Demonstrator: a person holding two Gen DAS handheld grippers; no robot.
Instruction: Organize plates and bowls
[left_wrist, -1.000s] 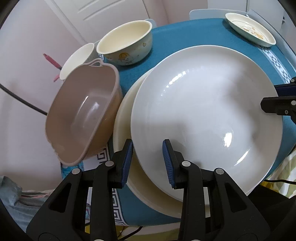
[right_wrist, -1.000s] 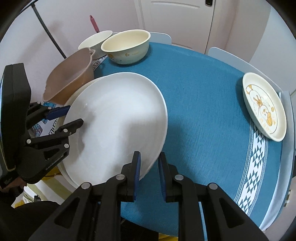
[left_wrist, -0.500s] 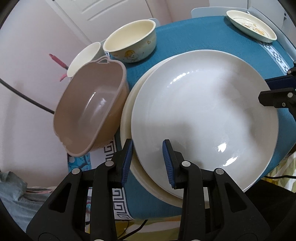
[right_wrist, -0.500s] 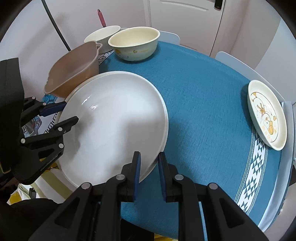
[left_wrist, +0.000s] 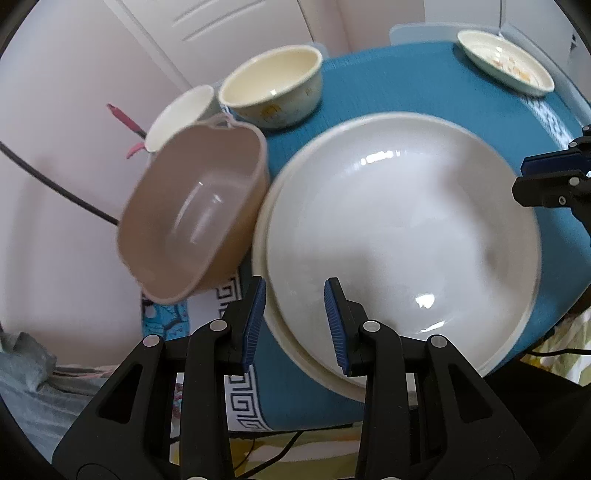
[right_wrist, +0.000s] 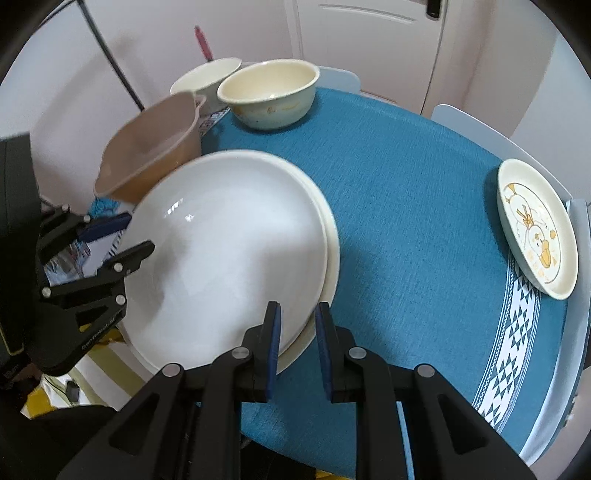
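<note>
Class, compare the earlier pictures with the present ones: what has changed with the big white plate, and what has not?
The white plate has shifted towards the brown tub and now sits almost squarely over the cream plate, which earlier stuck out on the tub's side. Unchanged: the left tool and right tool still grip its rim; the tub, cream bowl and duck plate stayed put.
</note>
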